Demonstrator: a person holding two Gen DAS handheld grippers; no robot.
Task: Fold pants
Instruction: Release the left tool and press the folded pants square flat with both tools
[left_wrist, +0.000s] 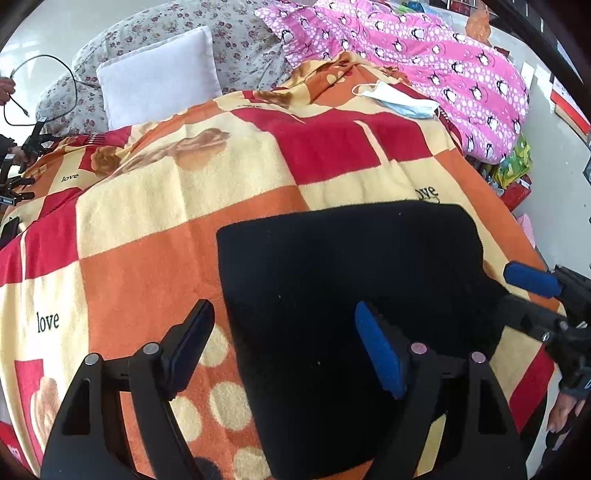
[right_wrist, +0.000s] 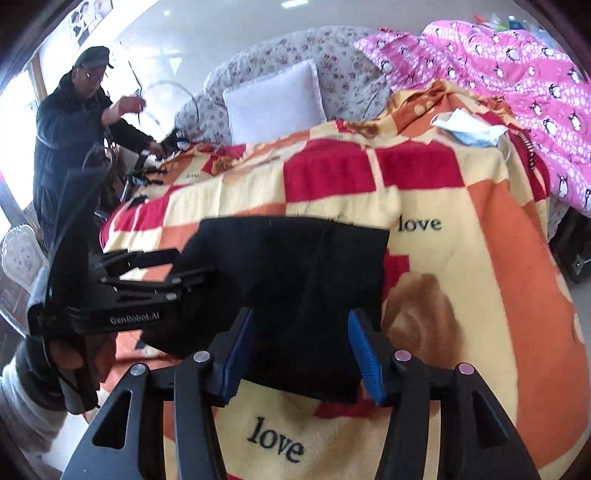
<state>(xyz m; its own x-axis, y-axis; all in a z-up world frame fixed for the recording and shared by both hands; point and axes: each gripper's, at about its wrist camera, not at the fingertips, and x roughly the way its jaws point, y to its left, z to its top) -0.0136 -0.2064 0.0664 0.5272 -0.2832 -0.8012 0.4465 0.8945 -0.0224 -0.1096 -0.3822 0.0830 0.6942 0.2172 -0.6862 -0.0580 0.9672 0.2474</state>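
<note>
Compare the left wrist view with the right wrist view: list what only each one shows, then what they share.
Only the left wrist view: the left claw standing open over the edge of the black pants, and the right claw seen from the side.

Only the right wrist view: a person in a dark coat beside the bed, and the right claw open astride the pants' near edge.

Both: the folded pants on the checked blanket, white pillow, face mask, pink penguin quilt.
</note>
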